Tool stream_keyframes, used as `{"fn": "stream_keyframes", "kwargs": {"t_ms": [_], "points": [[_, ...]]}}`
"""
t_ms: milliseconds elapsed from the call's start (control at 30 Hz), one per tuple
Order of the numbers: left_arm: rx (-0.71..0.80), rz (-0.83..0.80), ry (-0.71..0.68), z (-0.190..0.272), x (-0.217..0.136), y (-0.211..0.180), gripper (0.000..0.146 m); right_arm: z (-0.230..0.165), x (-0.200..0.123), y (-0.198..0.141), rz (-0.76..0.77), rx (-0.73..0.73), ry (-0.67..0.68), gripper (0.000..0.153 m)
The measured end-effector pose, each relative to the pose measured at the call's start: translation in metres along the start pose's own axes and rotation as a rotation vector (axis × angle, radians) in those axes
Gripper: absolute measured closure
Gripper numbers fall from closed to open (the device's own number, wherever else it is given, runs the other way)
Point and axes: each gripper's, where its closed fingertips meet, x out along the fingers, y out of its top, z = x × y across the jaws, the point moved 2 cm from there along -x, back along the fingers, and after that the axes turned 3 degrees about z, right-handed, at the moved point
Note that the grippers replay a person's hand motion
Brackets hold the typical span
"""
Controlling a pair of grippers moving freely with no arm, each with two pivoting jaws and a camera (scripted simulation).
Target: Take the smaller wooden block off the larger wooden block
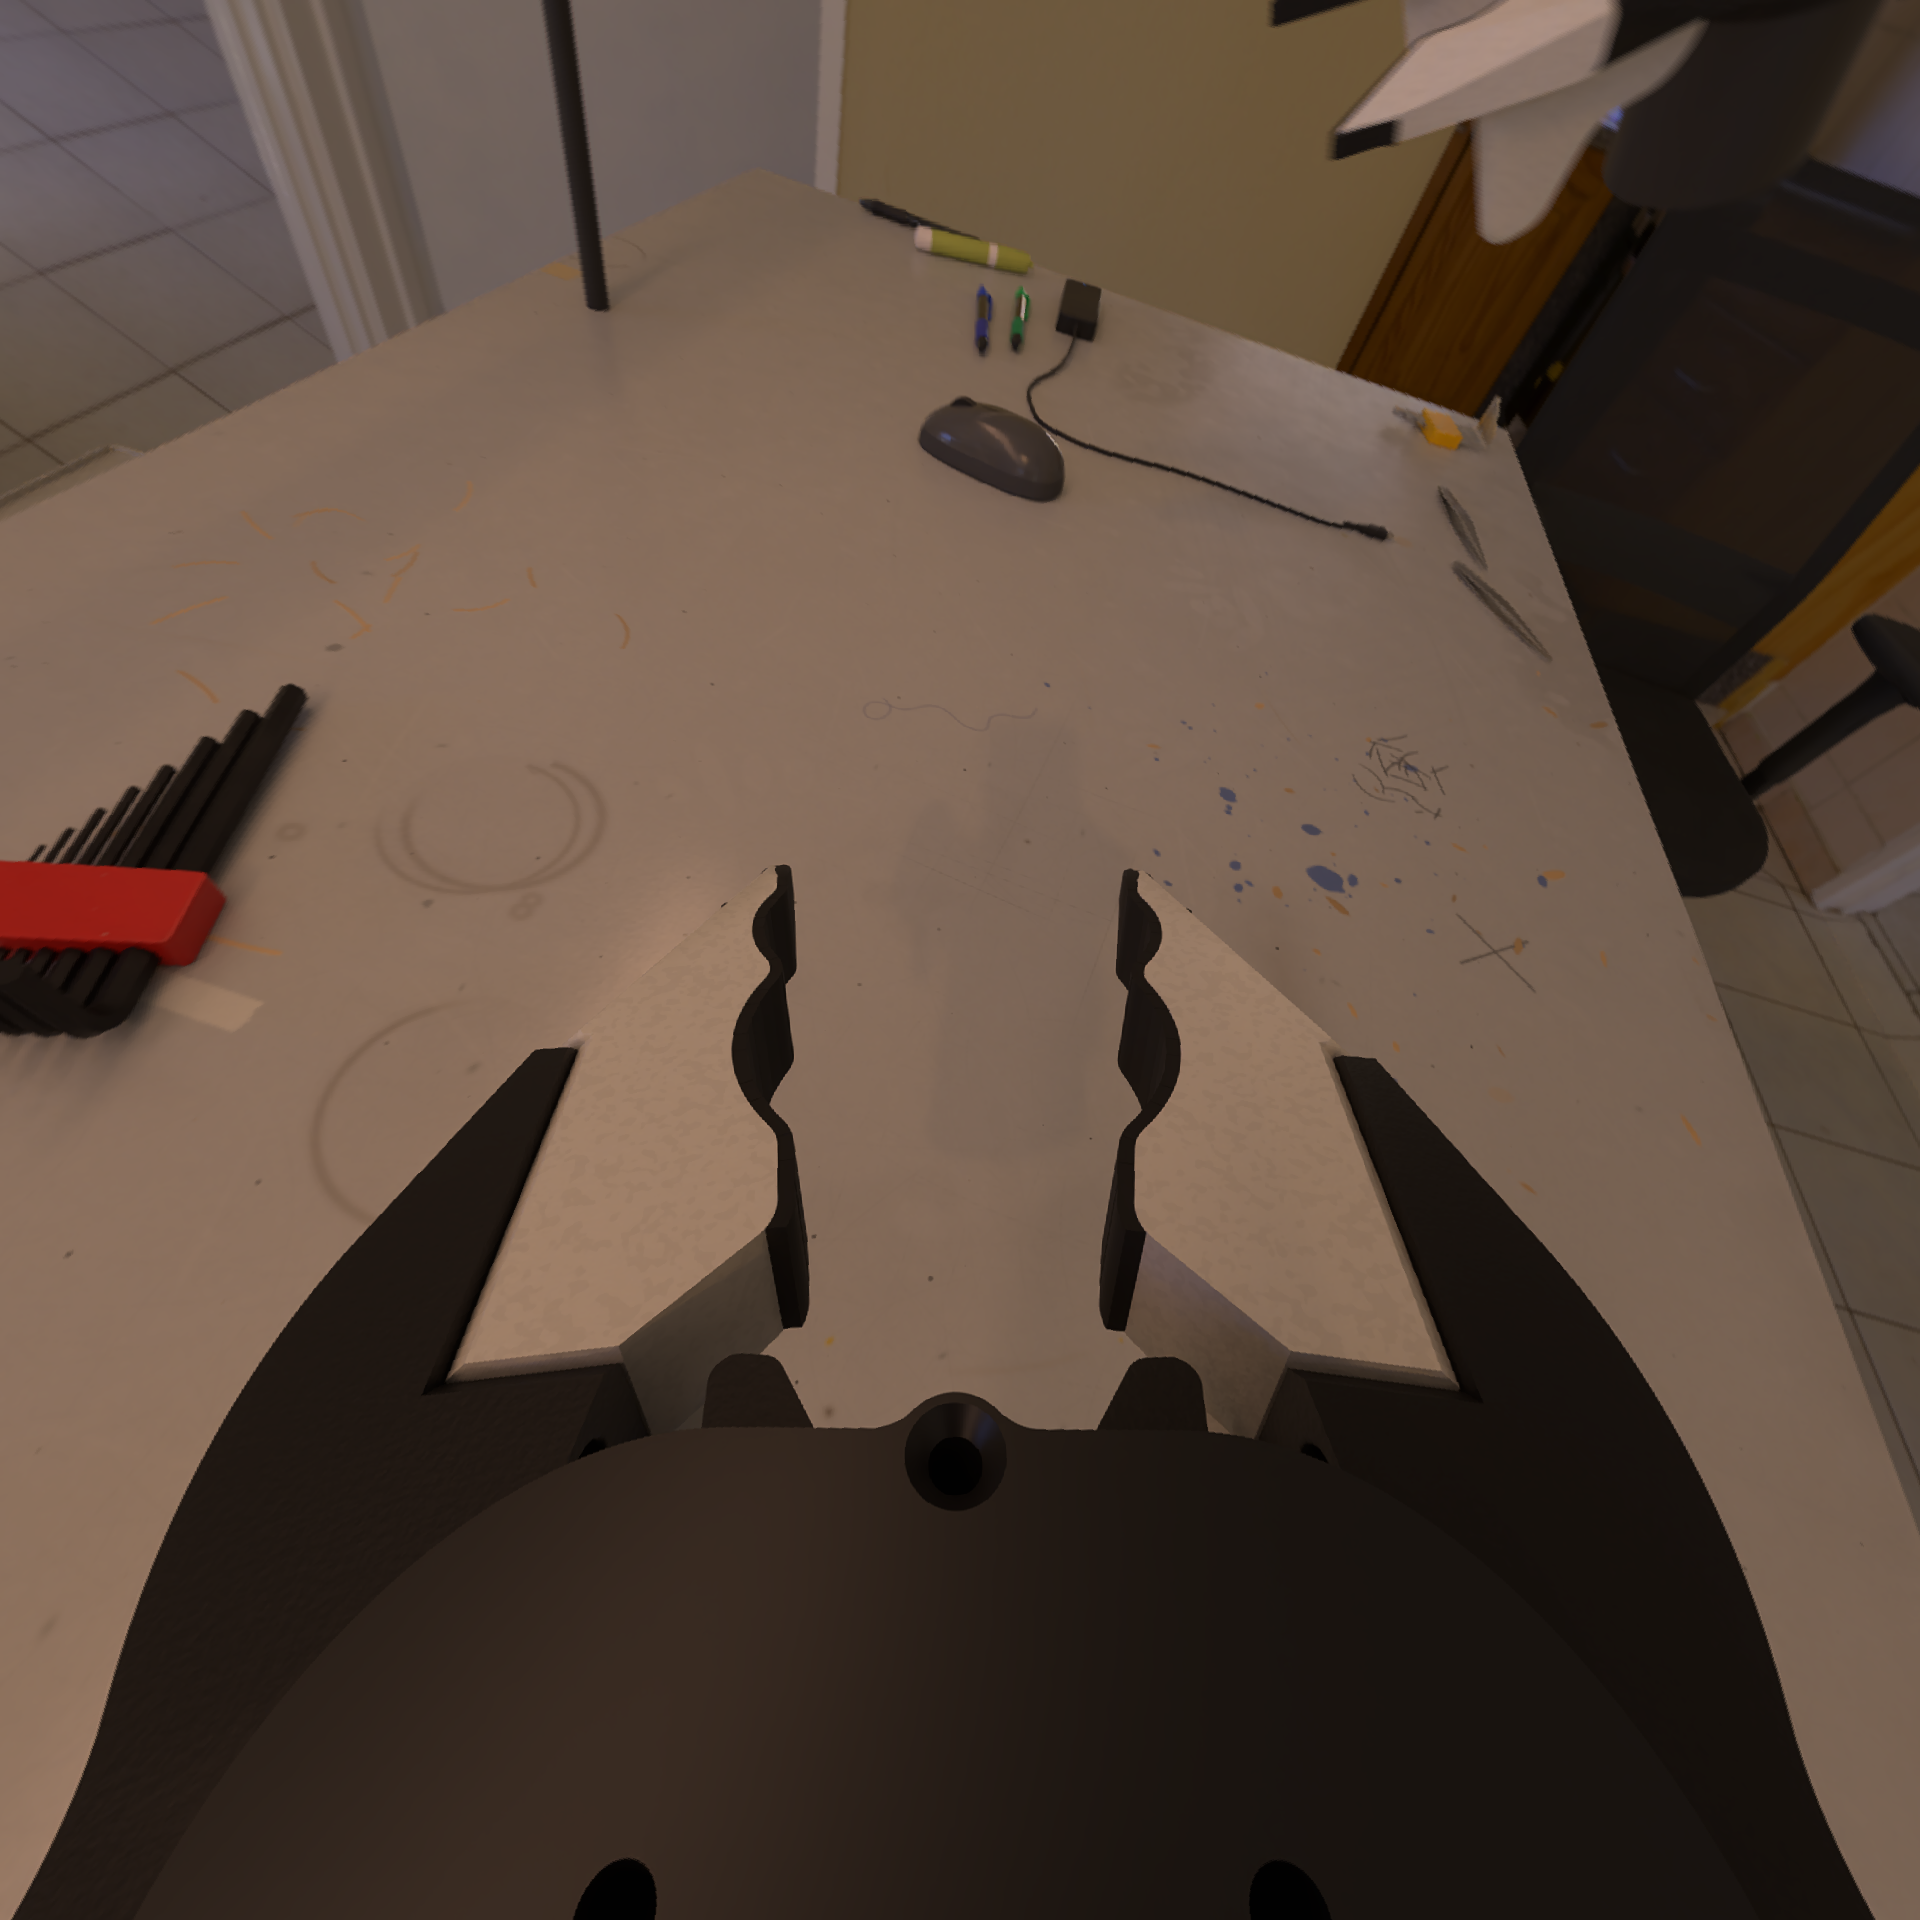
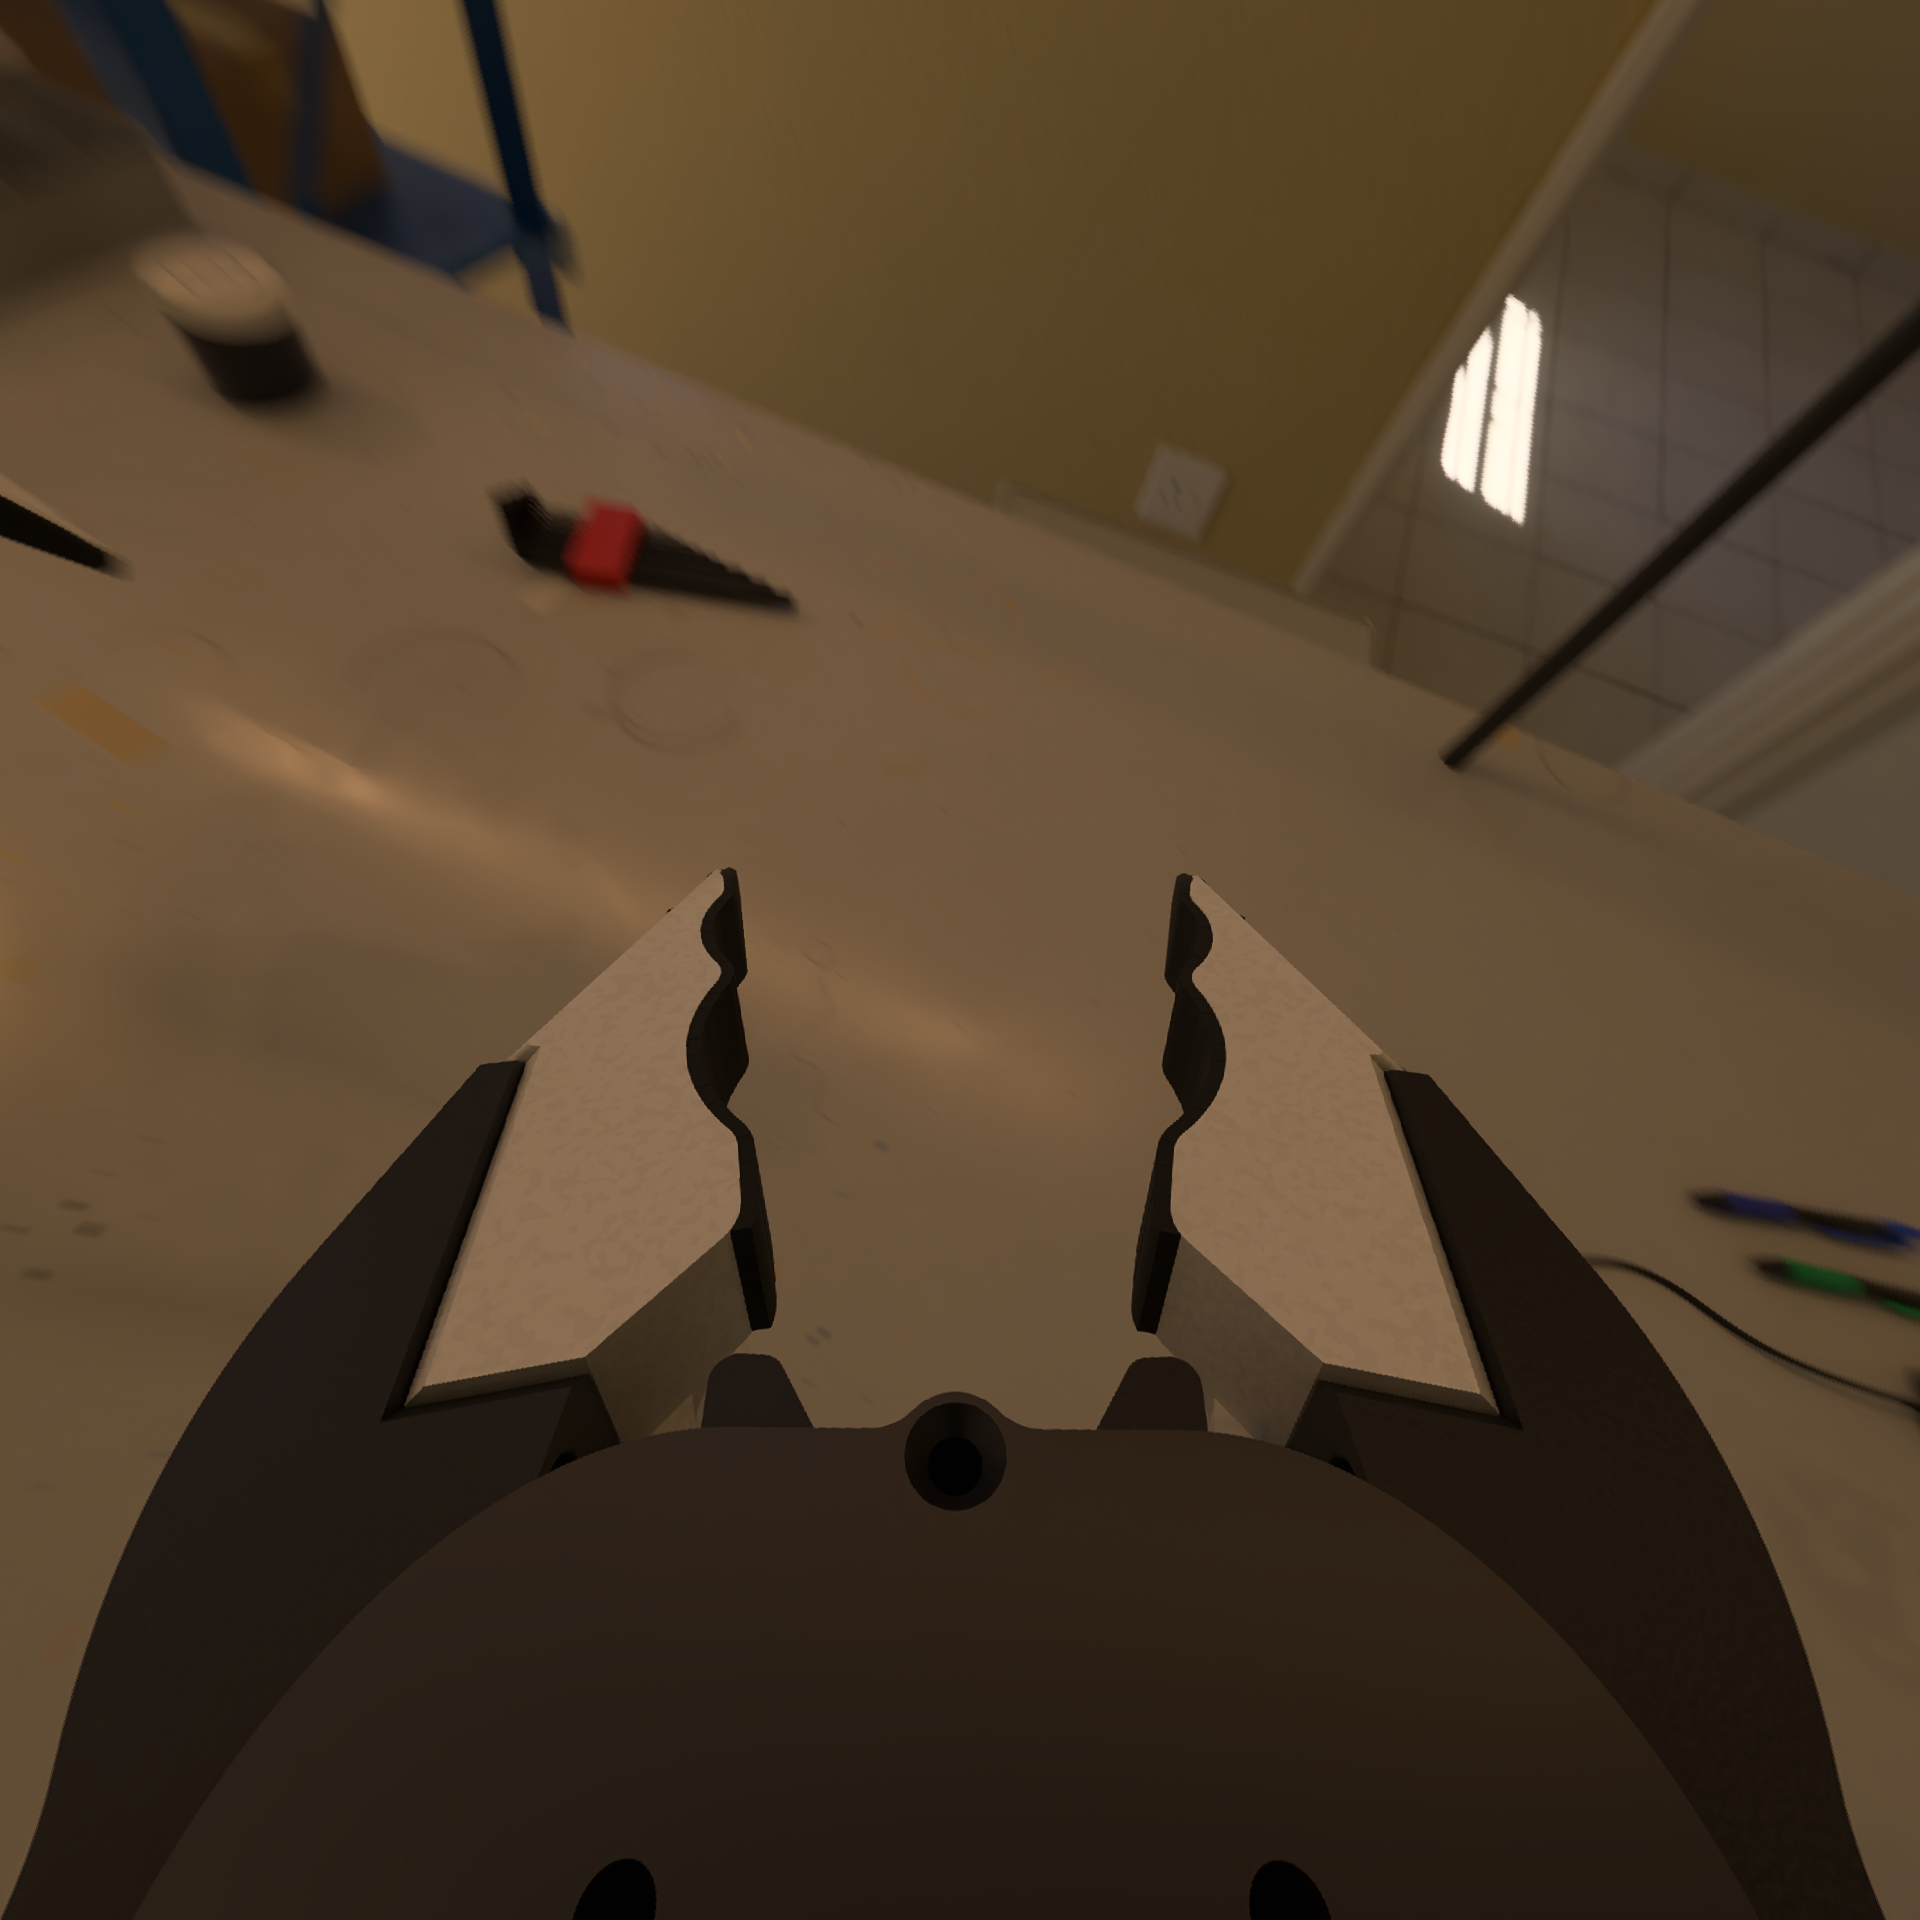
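Note:
No wooden block shows in either view. My left gripper [image 1: 956, 883] is open and empty, its jaws apart over the bare grey table [image 1: 727, 623]. My right gripper [image 2: 956, 883] is open and empty, tilted, above the table [image 2: 935, 779]. The right gripper also shows high up in the top right corner of the left wrist view [image 1: 1455, 94]. A dark tip of the left gripper pokes in at the left edge of the right wrist view [image 2: 52, 540].
A hex key set in a red holder [image 1: 104, 914] [image 2: 603, 545] lies at the left. A grey mouse [image 1: 992, 452], two pens [image 1: 1000, 317], a marker [image 1: 971, 247] and a black adapter with cable [image 1: 1081, 307] lie far off. A black pole [image 1: 582, 156] stands at the back. A black cylinder [image 2: 229, 312] stands far left.

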Motion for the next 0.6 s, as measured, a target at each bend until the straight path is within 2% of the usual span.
{"fn": "stream_keyframes", "kwargs": {"t_ms": [100, 200, 267, 333, 400, 533, 600], "points": [[-0.018, 0.019, 0.042, -0.005, -0.011, -0.001, 0.084, -0.03, -0.016, 0.014, 0.099, 0.054, 0.09, 0.071], [-0.024, 0.008, 0.11, -0.01, -0.021, -0.004, 0.082, -0.057, -0.011, 0.012, 0.078, 0.056, 0.144, 0.068], [0.015, 0.009, 0.177, -0.014, -0.034, -0.002, 0.077, -0.06, -0.003, 0.0, 0.02, -0.01, 0.093, 0.06], [0.055, 0.016, 0.263, -0.02, -0.054, 0.003, 0.073, -0.046, -0.002, -0.013, -0.04, -0.066, -0.007, 0.054], [0.07, 0.03, 0.362, -0.032, -0.083, 0.007, 0.071, -0.021, -0.01, -0.027, -0.078, -0.055, -0.107, 0.053], [0.127, -0.041, 0.675, -0.071, -0.169, 0.0, 0.072, 0.034, -0.035, -0.068, -0.194, 0.009, -0.211, 0.073], [0.108, -0.051, 0.817, -0.087, -0.217, -0.006, 0.073, 0.059, -0.047, -0.094, -0.269, 0.041, -0.257, 0.08]]}}
